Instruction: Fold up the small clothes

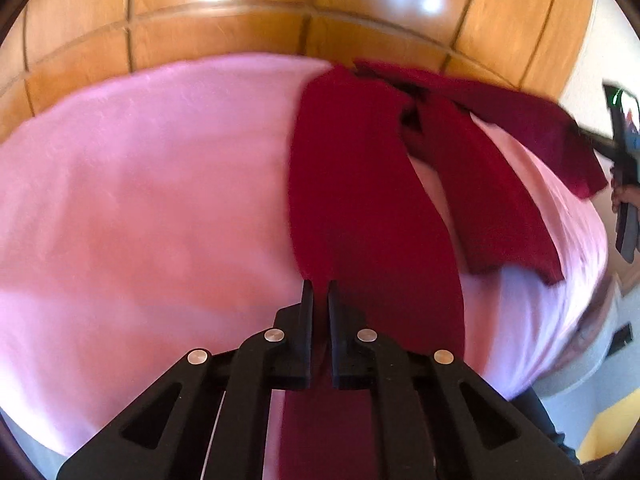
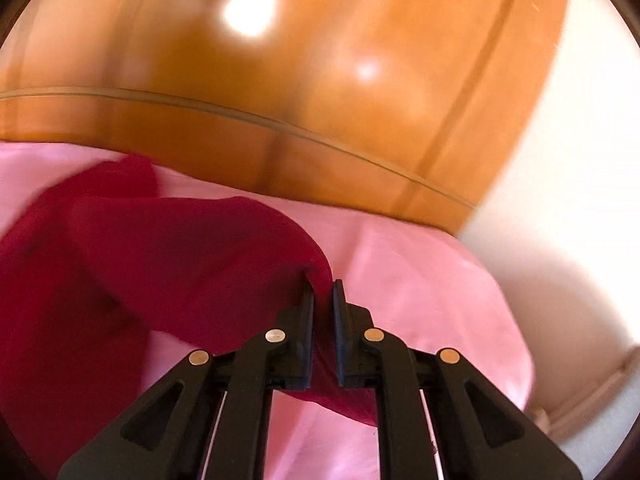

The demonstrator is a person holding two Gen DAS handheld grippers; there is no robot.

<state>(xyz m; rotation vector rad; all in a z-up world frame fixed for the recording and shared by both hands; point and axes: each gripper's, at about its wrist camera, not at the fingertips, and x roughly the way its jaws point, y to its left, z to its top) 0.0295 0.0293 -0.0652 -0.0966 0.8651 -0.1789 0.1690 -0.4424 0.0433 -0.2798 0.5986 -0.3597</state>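
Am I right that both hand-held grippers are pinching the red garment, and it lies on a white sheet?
Not quite: the sheet is pink, as both wrist views show. The left hand-held gripper and right hand-held gripper are each shut on the red garment.

Matt red cloth garment, glossy wood headboard

Both wrist views look close down their tongs, sharing the red garment on pink bedding.
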